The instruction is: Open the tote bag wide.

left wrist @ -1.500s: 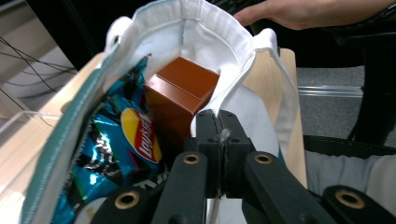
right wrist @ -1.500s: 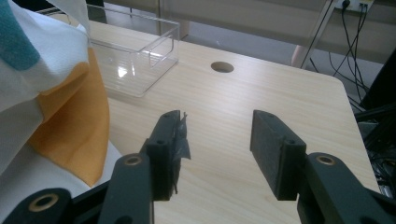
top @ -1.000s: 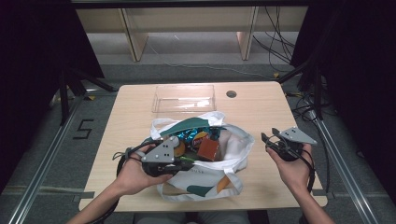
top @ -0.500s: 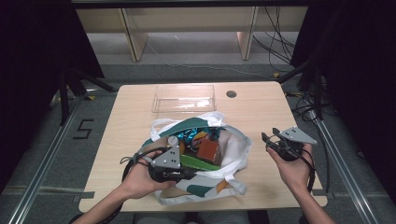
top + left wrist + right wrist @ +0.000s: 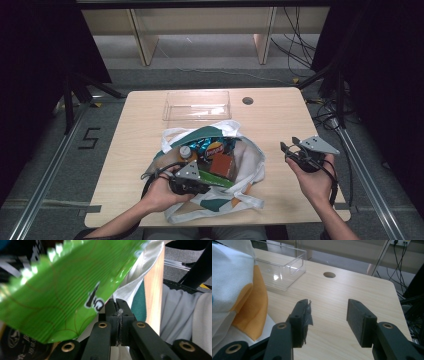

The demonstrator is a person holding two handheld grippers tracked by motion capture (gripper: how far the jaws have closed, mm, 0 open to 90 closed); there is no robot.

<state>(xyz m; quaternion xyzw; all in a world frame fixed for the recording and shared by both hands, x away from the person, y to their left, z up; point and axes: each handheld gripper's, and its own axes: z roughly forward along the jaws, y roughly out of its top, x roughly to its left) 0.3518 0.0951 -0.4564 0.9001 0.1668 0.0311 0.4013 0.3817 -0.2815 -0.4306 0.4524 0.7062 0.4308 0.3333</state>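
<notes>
A white, teal and orange tote bag (image 5: 250, 165) lies open mid-table, stuffed with snack packets, a brown box (image 5: 221, 165) and a capped bottle (image 5: 185, 151). My left gripper (image 5: 187, 181) sits low at the bag's near-left rim. In the left gripper view its jaws (image 5: 117, 312) are pressed together with a thin strip of the bag's white cloth (image 5: 130, 282) pinched between them, and a shiny green packet (image 5: 62, 290) hangs just beyond. My right gripper (image 5: 291, 146) is held over bare table right of the bag, open and empty (image 5: 328, 312).
A clear plastic box (image 5: 196, 105) (image 5: 279, 267) stands empty behind the bag, with a round cable hole (image 5: 247, 100) (image 5: 329, 274) to its right. The table's right edge (image 5: 325, 150) runs close to my right hand. Cables lie on the floor beyond.
My left hand has sunk and come nearer the table's front edge, bringing the bag's rim down with it. The right hand has kept still.
</notes>
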